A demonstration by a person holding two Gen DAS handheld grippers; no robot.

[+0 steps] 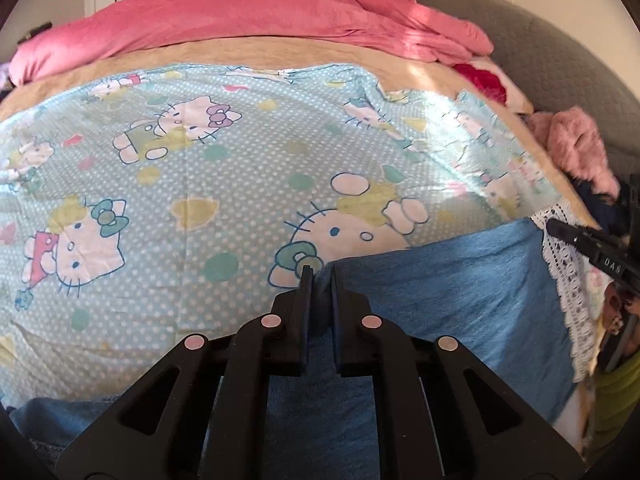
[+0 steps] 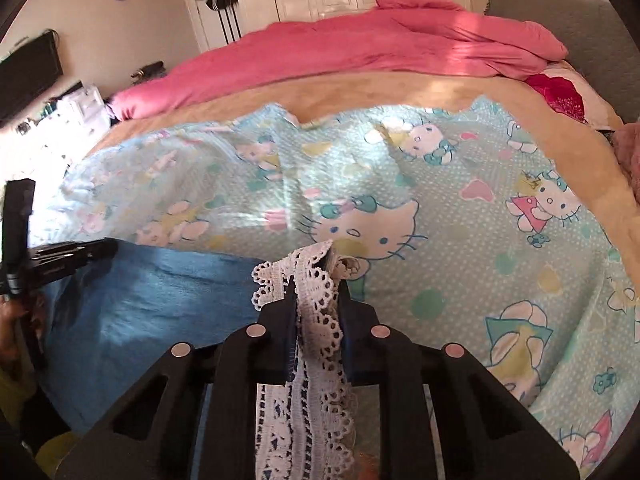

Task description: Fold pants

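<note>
Denim pants lie at the near edge of the bed, spread as a flat blue panel over a pale turquoise sheet printed with cartoon cats and white dots. The cloth is a mid blue with a soft, slightly fuzzy face and a few shallow creases, and its far edge runs nearly straight across the sheet. One end of the panel is finished with a band of white lace trim, openwork with scalloped borders; darker blue shows through the holes.

The left gripper sits at the far edge of the denim, its two black fingers drawn close together with a fold of the blue cloth caught between them. The right gripper is closed on the lace trim, which bunches up and spills out past the fingertips and back down between the fingers. In the left wrist view the right gripper appears at the right side, at the lace end of the panel; in the right wrist view the left one shows at the left, at the other end of the blue cloth.

Beyond the sheet lies a tan blanket, then a rumpled pink duvet, with a grey headboard to the right.
</note>
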